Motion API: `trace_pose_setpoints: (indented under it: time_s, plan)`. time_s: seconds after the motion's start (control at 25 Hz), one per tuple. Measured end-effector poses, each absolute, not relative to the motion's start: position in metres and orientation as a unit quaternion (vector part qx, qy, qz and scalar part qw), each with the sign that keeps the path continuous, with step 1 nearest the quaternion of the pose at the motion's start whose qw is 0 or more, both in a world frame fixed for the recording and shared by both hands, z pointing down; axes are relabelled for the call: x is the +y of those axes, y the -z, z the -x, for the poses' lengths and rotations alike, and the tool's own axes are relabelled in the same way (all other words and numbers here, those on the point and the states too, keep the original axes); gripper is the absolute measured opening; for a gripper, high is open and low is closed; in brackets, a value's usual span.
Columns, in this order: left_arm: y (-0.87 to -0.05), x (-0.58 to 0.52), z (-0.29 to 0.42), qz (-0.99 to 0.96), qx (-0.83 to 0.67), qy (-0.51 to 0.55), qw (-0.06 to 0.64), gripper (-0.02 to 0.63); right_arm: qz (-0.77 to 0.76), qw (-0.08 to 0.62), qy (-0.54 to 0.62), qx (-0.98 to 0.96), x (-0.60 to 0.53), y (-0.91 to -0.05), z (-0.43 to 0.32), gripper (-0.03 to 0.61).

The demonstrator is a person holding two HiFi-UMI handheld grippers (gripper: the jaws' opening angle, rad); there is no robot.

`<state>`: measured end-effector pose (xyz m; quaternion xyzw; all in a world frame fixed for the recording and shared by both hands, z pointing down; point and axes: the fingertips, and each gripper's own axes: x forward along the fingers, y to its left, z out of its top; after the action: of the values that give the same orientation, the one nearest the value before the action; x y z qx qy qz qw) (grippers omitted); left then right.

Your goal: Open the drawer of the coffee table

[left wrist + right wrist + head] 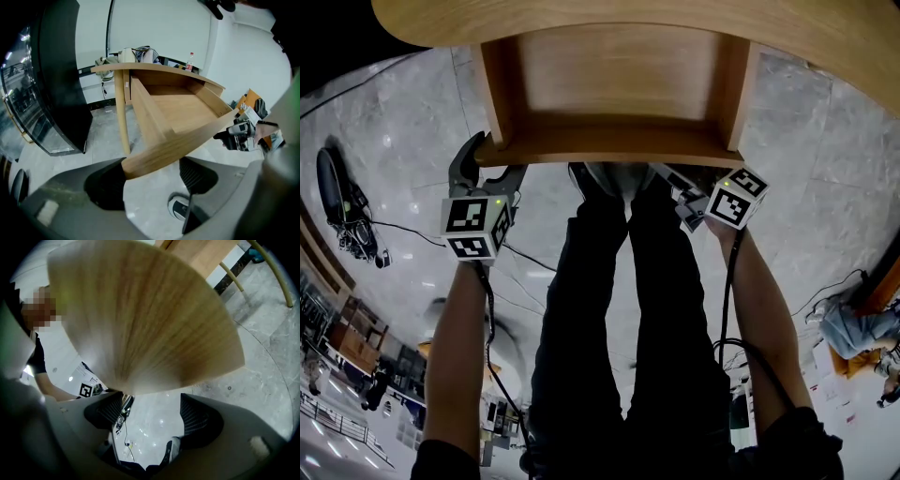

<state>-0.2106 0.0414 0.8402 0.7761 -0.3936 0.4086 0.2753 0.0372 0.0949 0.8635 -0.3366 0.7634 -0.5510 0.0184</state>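
Inspector: Coffee table (628, 19), condition?

Clerk: Light wood with a curved top, standing on a grey marble floor (394, 131). The top overhangs the rear of the drawer.

Inspector: Drawer (614, 84)?

Clerk: It stands well out from under the top, toward the person. It is a shallow open box of the same wood. Bottom and side walls show as bare wood in both the head view and the left gripper view.

Inspector: Tongs against the drawer?

Clerk: The left gripper (487, 172) sits at the drawer's front left corner and the right gripper (680, 192) at its front right corner. The front board (609, 150) spans between them.

In the left gripper view the jaws are spread wide. The board's left end lies just over the left pad (105, 187) and slants away above the gap, apart from the other pad. It is not clamped, and contact with the left pad cannot be confirmed.

In the right gripper view the jaws are likewise spread, with floor showing between them. The drawer's wood fills the frame just above, none of it between the pads.

Inspector: Smaller items?

Clerk: The person's legs (619, 309), in dark trousers, are below the drawer front, between the two grippers. A red-capped bottle (190, 61) stands upright on the top, behind the drawer.
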Motion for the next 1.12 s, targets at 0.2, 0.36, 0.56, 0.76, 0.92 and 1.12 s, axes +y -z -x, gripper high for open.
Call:
trace_pose_setpoints:
  time_s: [0.2,0.36,0.56,0.76,0.92,1.12]
  plan:
    - [-0.840,0.059,0.230,-0.759,-0.383,-0.447,0.279,0.362,0.316,-0.068,0.548,0.771,0.133,-0.857,-0.054,0.391]
    - [-0.813,0.066,0.251,-0.736,-0.407,-0.448,0.303,0.360,0.350,-0.132,0.538,0.755,0.148,-0.838,-0.118,0.373]
    - [-0.751,0.032,0.260,-0.738,-0.442,-0.416,0.295,0.354,0.409,-0.147,0.498,0.751,0.107,-0.771,-0.174,0.329]
    - [-0.670,-0.023,0.230,-0.760,-0.472,-0.357,0.268,0.334,0.460,-0.141,0.425,0.766,0.036,-0.683,-0.168,0.235]
    - [-0.583,-0.050,0.181,-0.790,-0.468,-0.292,0.266,0.288,0.486,-0.091,0.392,0.776,-0.011,-0.594,-0.136,0.164]
    - [-0.473,-0.073,0.143,-0.821,-0.451,-0.213,0.277,0.130,0.482,-0.043,0.350,0.802,-0.059,-0.485,-0.082,0.082]
